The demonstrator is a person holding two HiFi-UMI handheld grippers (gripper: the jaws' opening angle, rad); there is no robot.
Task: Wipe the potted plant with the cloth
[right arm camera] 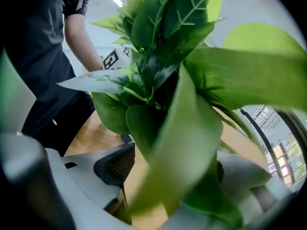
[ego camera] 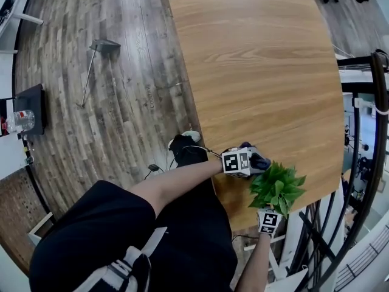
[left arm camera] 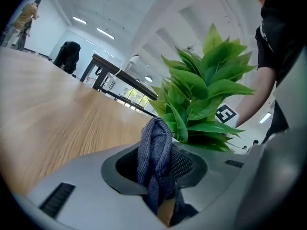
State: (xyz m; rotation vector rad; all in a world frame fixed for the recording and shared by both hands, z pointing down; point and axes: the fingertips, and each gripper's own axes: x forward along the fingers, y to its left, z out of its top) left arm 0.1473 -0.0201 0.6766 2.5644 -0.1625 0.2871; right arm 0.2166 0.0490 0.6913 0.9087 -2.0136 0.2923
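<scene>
The potted plant (ego camera: 278, 187) stands near the table's front right corner, its green leaves hiding the pot. My left gripper (ego camera: 243, 162) is just left of it, shut on a grey-blue cloth (ego camera: 260, 160). In the left gripper view the cloth (left arm camera: 154, 157) stands bunched up between the jaws and touches the lower leaves of the plant (left arm camera: 201, 104). My right gripper (ego camera: 269, 219) is on the near side of the plant. In the right gripper view the plant's leaves (right arm camera: 177, 80) fill the space between the two spread jaws and hide any contact with the pot.
The wooden table (ego camera: 255, 59) stretches away from me. Its front edge lies right under my right gripper. A black metal rack (ego camera: 364, 102) stands along the table's right side. Wood floor with cables (ego camera: 182, 145) lies to the left.
</scene>
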